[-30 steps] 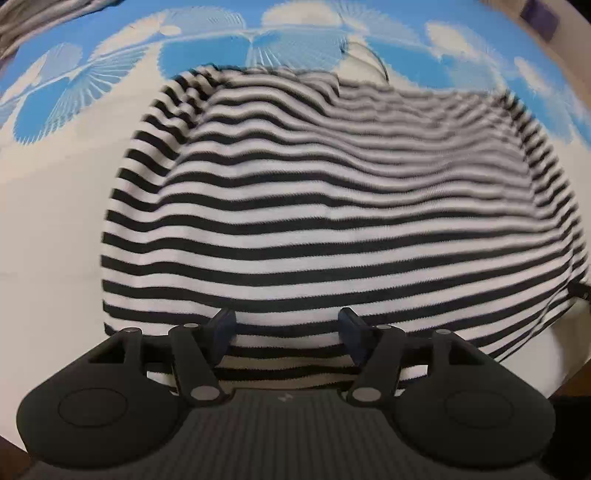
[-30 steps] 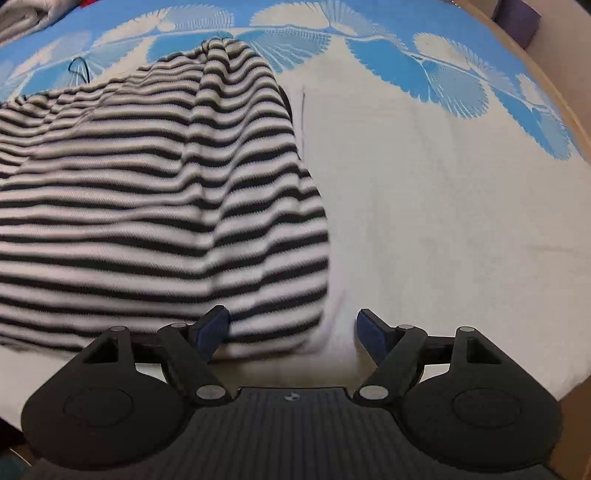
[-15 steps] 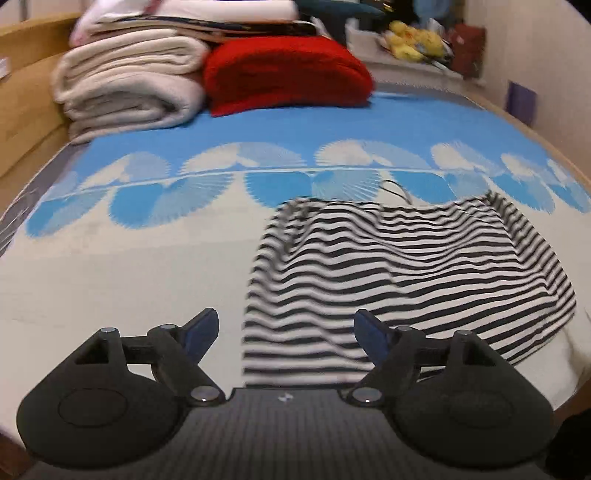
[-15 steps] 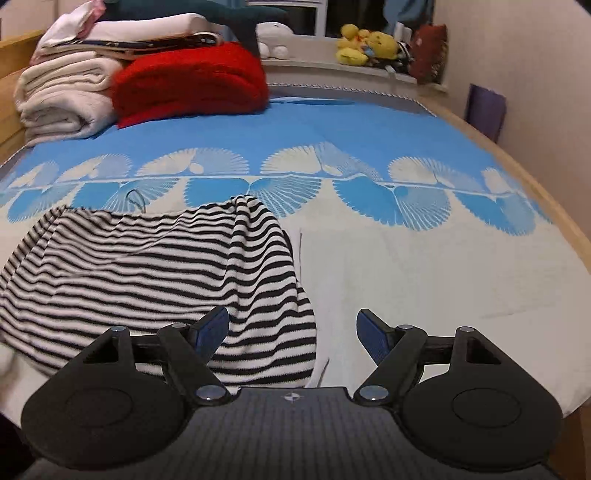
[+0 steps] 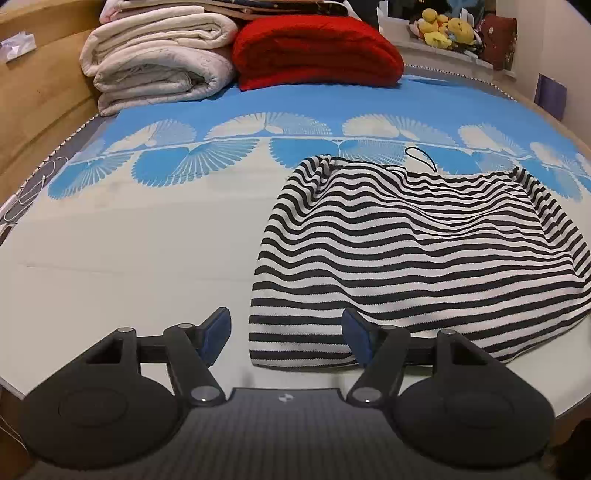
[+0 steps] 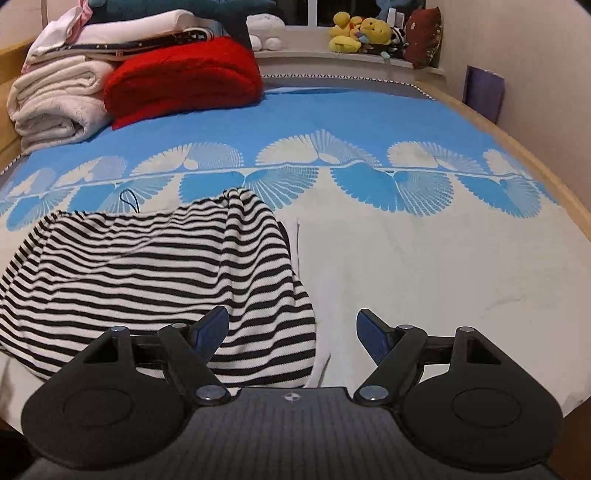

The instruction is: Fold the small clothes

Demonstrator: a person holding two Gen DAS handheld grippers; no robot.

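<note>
Your left gripper (image 5: 286, 334) hovers above the striped garment (image 5: 424, 254), its jaws closing on nothing, with the red blanket (image 5: 314, 55) and white blanket (image 5: 159, 62) stacked well beyond the garment.

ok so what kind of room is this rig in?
Most likely a bedroom: a bed with a blue and white bedspread, folded blankets stacked at its head, and stuffed toys on a ledge behind. The striped garment lies on the bedspread.

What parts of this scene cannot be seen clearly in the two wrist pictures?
- Striped garment: left wrist view, its right side is cut off by the picture's edge.
- Its near hem: right wrist view, hidden behind the right gripper.
- White cloth: its shape is unclear against the pale bedspread.
- Plush toys: too small to identify.
</note>
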